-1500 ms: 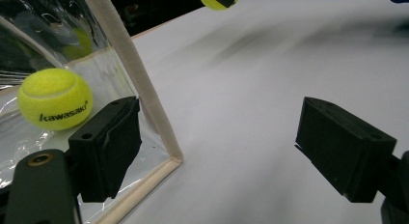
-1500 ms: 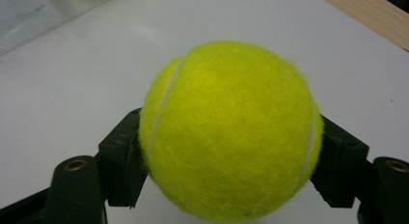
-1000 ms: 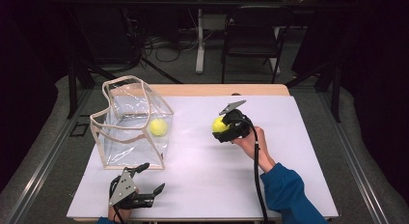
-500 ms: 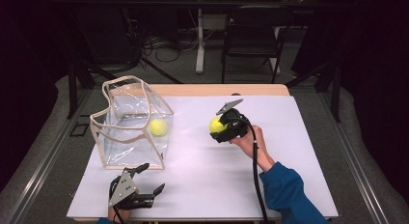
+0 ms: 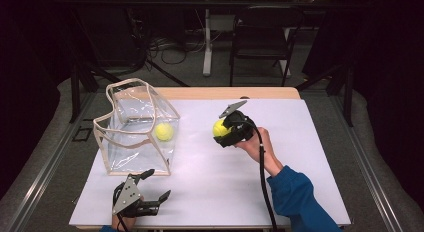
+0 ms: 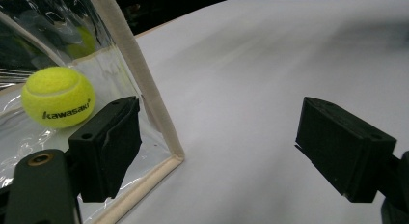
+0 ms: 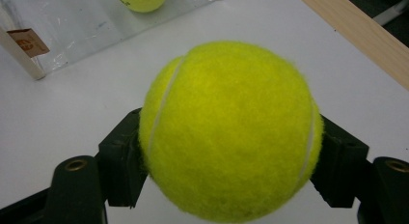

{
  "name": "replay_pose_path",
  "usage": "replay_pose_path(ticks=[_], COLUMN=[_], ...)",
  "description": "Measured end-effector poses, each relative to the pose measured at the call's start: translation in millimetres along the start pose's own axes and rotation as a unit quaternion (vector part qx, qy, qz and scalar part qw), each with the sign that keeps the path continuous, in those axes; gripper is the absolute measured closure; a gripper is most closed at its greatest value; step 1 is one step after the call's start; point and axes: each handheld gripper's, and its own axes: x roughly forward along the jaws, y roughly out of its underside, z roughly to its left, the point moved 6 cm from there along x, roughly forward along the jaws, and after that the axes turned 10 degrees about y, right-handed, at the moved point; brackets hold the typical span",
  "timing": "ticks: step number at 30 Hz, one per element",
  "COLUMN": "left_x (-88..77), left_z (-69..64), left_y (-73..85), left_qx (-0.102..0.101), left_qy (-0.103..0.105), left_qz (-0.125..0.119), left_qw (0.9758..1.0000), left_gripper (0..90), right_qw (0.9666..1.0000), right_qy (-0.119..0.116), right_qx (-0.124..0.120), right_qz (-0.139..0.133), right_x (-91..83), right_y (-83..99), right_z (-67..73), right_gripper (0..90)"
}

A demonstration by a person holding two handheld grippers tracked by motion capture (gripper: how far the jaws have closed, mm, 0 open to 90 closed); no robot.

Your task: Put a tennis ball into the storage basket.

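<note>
The held tennis ball point(image 7: 230, 130) sits clamped between the jaws of the right gripper point(image 5: 226, 130), raised above the white table top point(image 5: 300, 157), right of the clear bag point(image 5: 135, 127). Over the last second this ball has shifted slightly leftward, toward the bag; the likely step is transfer into the bag's open top. A second tennis ball point(image 6: 58, 97) already lies inside the bag, on its floor. The left gripper point(image 6: 231, 151) rests at the near table edge, just beside the bag's near corner, jaws spread wide and empty, unchanged in position. A wooden strip point(image 5: 225, 93) borders the far edge. Beyond, the dark room holds what appears to be a chair point(image 5: 260, 39) and floor cables.
</note>
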Motion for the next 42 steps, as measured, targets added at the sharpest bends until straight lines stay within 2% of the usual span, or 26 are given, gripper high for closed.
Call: replay_pose_path(ticks=[42], left_x=[0.3], left_z=[-0.2], left_y=[-0.2], left_qx=[-0.001], left_qy=[0.001], left_qz=[-0.001], left_qw=[1.0], left_gripper=[16.0], right_qw=[0.9993], right_qy=[-0.011], right_qx=[-0.029], right_qz=[-0.019], right_x=[-11.8], right_y=[-30.3], right_z=[14.8], right_gripper=[26.0])
